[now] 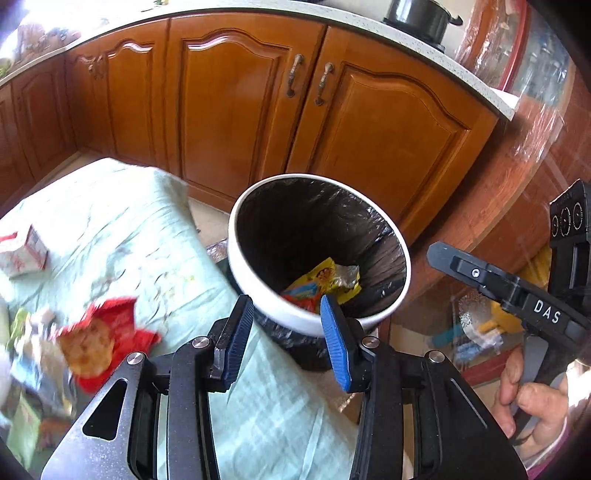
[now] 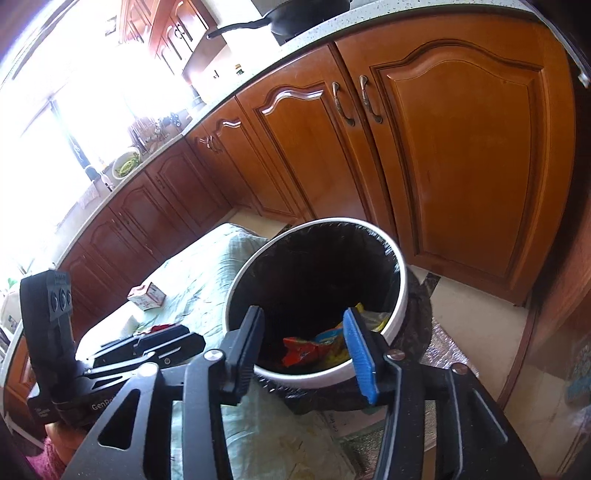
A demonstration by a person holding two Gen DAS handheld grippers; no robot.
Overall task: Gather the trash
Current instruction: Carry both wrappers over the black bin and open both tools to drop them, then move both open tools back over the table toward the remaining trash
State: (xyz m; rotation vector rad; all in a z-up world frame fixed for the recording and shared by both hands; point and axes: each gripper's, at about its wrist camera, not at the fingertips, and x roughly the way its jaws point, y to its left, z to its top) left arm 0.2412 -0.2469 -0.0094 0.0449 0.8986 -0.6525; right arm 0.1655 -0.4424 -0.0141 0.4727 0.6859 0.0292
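A white trash bin with a black liner stands beside the table; it also shows in the right wrist view. Yellow and red wrappers lie at its bottom, seen too from the right. My left gripper is open and empty, over the table edge just short of the bin rim. My right gripper is open and empty above the bin's near rim. A red snack wrapper lies on the green tablecloth to the left. A small white and red carton sits further left, seen from the right too.
Brown wooden cabinet doors stand behind the bin under a pale countertop with a black pot. More blurred wrappers lie at the table's left edge. A plastic-wrapped wooden piece stands to the right.
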